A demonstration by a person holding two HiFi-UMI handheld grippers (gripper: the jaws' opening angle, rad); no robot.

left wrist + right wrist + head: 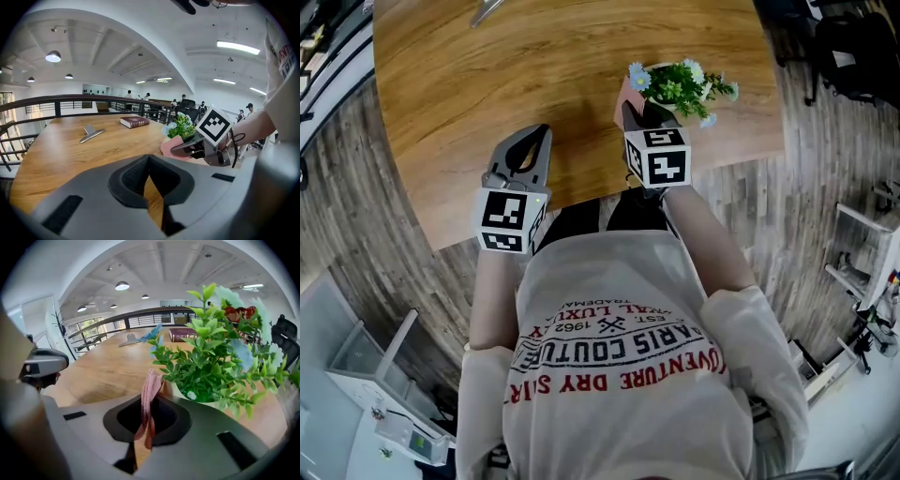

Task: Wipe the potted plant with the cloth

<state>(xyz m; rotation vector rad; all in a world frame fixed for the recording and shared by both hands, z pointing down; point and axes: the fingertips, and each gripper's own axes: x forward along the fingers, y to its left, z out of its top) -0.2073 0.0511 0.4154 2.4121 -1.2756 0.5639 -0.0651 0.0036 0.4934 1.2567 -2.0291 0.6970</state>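
Observation:
The potted plant [680, 86], green leaves with pale blue flowers in a whitish pot, stands near the right front corner of the wooden table [487, 84]. My right gripper [639, 112] is shut on the pink cloth [629, 94], which lies against the plant's left side. In the right gripper view the cloth [150, 392] stands pinched between the jaws of the right gripper [148, 404], right beside the pot [174, 390] and under the leaves [206, 357]. My left gripper [530, 150] is shut and empty over the table's front edge, to the left of the plant. The left gripper view shows its closed tips [149, 164].
A dark red book [134, 122] and a grey metal piece [91, 133] lie farther back on the table. A railing [70, 101] runs behind it, with office chairs and people beyond. White racks [366, 366] stand on the plank floor beside the person.

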